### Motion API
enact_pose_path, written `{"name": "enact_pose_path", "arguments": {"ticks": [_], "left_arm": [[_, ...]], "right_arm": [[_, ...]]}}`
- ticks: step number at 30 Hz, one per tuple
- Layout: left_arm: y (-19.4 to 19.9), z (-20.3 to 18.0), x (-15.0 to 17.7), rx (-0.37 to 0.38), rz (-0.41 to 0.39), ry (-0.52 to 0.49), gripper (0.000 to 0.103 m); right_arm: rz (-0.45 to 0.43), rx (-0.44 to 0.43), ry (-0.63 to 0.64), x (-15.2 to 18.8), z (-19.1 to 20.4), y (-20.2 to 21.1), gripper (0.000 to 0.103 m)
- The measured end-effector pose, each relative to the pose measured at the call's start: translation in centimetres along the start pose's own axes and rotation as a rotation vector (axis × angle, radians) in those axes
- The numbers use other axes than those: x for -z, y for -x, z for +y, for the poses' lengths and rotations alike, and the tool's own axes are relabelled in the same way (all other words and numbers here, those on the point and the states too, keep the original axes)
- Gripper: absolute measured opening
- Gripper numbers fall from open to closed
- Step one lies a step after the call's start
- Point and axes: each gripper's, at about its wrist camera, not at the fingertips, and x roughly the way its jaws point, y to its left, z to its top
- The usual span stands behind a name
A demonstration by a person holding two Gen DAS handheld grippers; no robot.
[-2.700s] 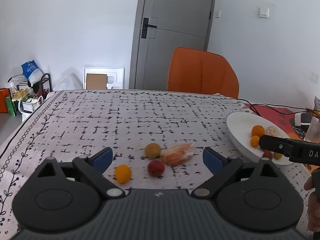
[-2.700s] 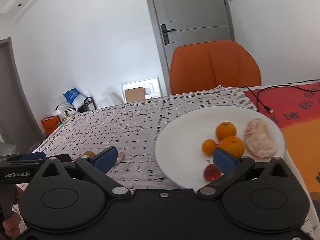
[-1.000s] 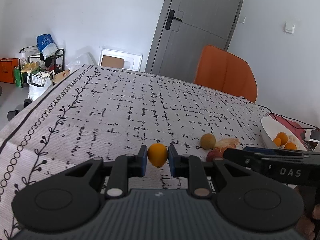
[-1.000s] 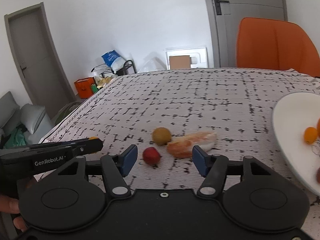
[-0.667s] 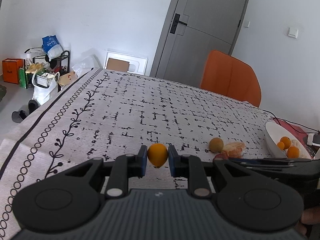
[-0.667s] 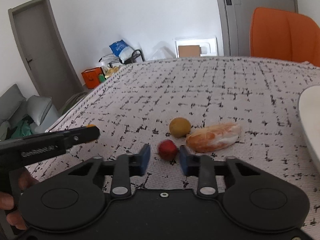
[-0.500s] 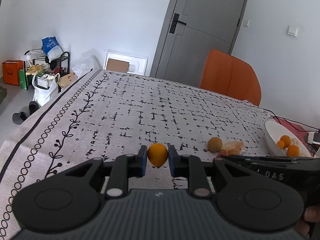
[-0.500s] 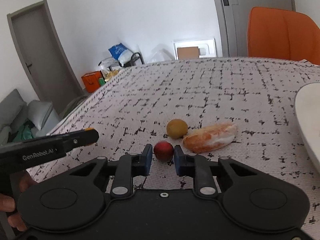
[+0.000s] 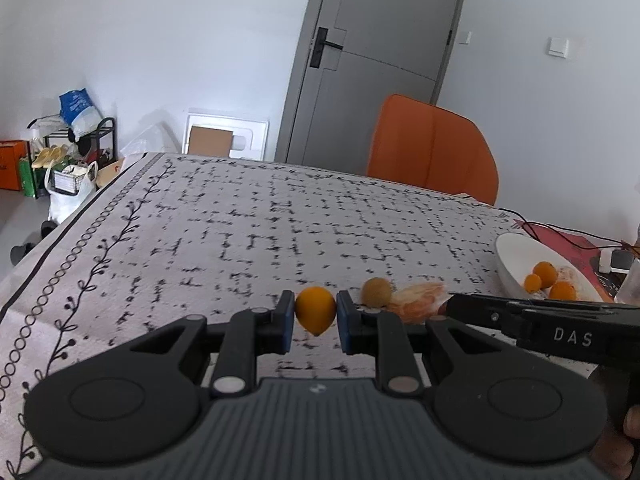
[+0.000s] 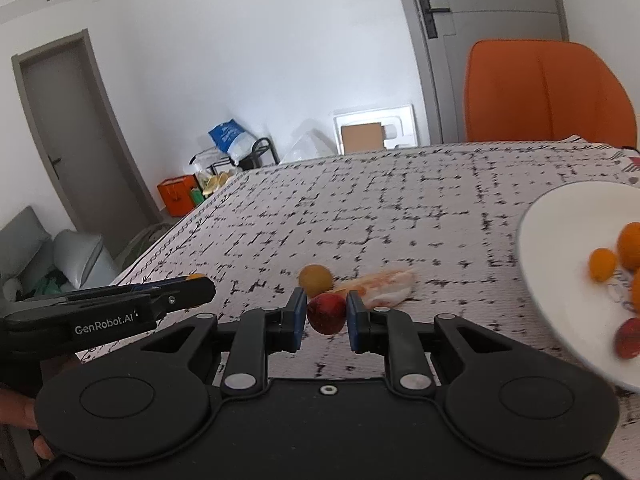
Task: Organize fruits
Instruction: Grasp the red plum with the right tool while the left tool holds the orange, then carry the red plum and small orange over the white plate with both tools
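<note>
**Mei:** Blue pads [image 9: 285, 322] on the left gripper [image 9: 316, 322] are pinched on a small orange fruit [image 9: 315, 309], one pad on each flank, and its pointed end hangs below them. It looks lifted clear of the patterned tablecloth [image 9: 248, 236].

**Tom:** And the right gripper [image 10: 327, 322]?

**Mei:** Its pads [image 10: 298, 318] are squeezed on a small red fruit [image 10: 326, 312] the same way, across the widest part. I can't tell whether that one is off the cloth or just resting on it.

**Tom:** How would you expect them to handle?

**Mei:** Light, I'd judge, and firm enough for a pinch, but round and smooth-skinned, so they could roll or squirt out if the hold sits off-centre. Across the middle is the right place (the red one looks softer, so gently).

**Tom:** What's left around them?

**Mei:** Just behind the red fruit lie a brownish-yellow round fruit [image 10: 316, 276] and a peeled citrus piece [image 10: 386, 282], close together on the cloth. The peeled piece looks soft and tearable; I'd take it along its length, lightly.

**Tom:** And the destination?

**Mei:** Probably the white plate [image 10: 560, 232] off to the right, already holding several small orange fruits [image 10: 603, 264] and a red one. An orange chair [image 9: 432, 148] stands beyond the table's far edge
</note>
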Motion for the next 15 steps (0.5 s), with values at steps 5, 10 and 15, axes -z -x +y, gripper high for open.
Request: {"name": "enact_pose_path", "arguments": {"ticks": [5,10,15], "left_arm": [[-0.3,-1.7,-0.3,0.015,-0.003,-0.029,0.021],[-0.9,-3.6,-0.4,0.036,0.001,-0.054,0.021],[-1.4,-5.6,-0.5,0.060,0.001,-0.080,0.021]], "right_arm": [[-0.038,0.014,-0.013,-0.4,-1.2,1.4,0.020],[-0.065,0.037,-0.035,-0.5,-2.9,2.7,0.020],[-0.084,0.055,-0.065,-0.4,-4.7,3.8,0.012]]}}
